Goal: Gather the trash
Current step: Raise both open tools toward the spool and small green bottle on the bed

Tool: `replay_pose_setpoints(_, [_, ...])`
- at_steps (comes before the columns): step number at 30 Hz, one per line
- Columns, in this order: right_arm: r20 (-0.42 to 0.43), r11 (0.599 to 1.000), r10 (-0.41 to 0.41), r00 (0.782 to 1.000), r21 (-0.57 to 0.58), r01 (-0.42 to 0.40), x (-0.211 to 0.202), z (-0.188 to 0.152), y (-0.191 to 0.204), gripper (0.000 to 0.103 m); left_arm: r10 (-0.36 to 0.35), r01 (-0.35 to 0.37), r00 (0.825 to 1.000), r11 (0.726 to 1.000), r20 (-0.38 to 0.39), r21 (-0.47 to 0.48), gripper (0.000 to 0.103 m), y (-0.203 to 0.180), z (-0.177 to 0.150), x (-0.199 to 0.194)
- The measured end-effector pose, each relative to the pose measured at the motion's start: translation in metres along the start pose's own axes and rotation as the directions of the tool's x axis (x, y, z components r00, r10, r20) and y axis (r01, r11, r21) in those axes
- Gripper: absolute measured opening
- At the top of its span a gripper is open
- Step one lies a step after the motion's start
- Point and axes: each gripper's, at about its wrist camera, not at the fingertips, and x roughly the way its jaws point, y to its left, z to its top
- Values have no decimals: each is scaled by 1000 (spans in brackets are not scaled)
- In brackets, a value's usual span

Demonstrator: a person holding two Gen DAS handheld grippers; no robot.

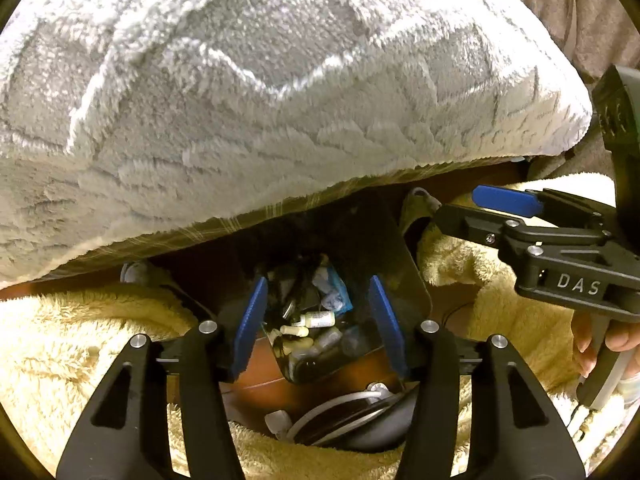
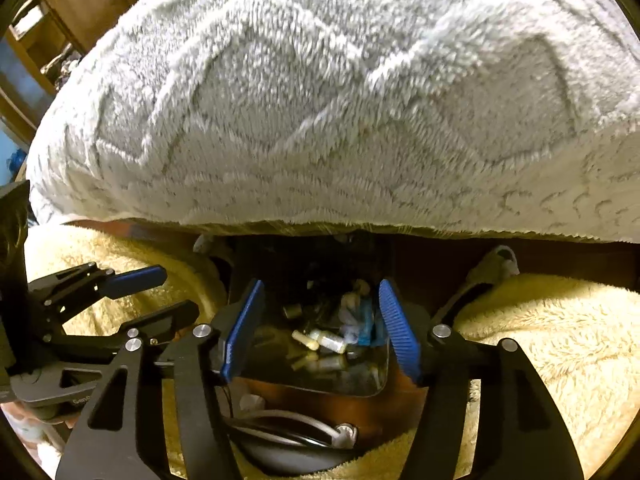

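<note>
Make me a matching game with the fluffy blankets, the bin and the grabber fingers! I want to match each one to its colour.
Things:
1. big blanket on top
2. fluffy blanket underneath
3. trash bin holding small bottles
4. pads on the left gripper

Colours:
A. blue
B. see-through dark
C. yellow
D. pale grey

Pairs: 1-D, 2-C, 3-B, 4-A.
</note>
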Motion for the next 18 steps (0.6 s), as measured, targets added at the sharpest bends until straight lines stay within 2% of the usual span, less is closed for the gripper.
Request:
replay_pose_setpoints(2, [17, 1000, -6, 1000, 0, 6, -5, 2, 0, 69, 3, -3, 1000, 1000, 10, -4, 55, 0, 3, -9])
replay_pose_setpoints(5, [54, 1000, -5, 999, 3, 5, -20, 6, 1, 78, 18, -18, 999, 1000, 37, -8, 64, -1, 7, -22])
replay_pose_setpoints(7, [94, 1000, 0, 996, -5, 0, -36, 12, 4, 80, 29, -29, 997, 1000, 69, -3, 68, -2, 11, -36])
replay_pose_setpoints(9, [152, 1000, -12, 988, -18, 15, -55, 21, 4, 86, 37, -38, 994, 999, 104, 8, 71, -4, 16, -52])
replay_pose_setpoints(14, [272, 998, -45, 961, -32, 56, -96, 46, -1, 89, 63, -72, 970, 997, 235, 31, 84, -7, 42, -101])
replay_pose_setpoints(18, [324, 994, -85, 942, -32, 100, -114, 70, -4, 89, 85, -98, 951, 995, 299, 29, 88, -6, 68, -127])
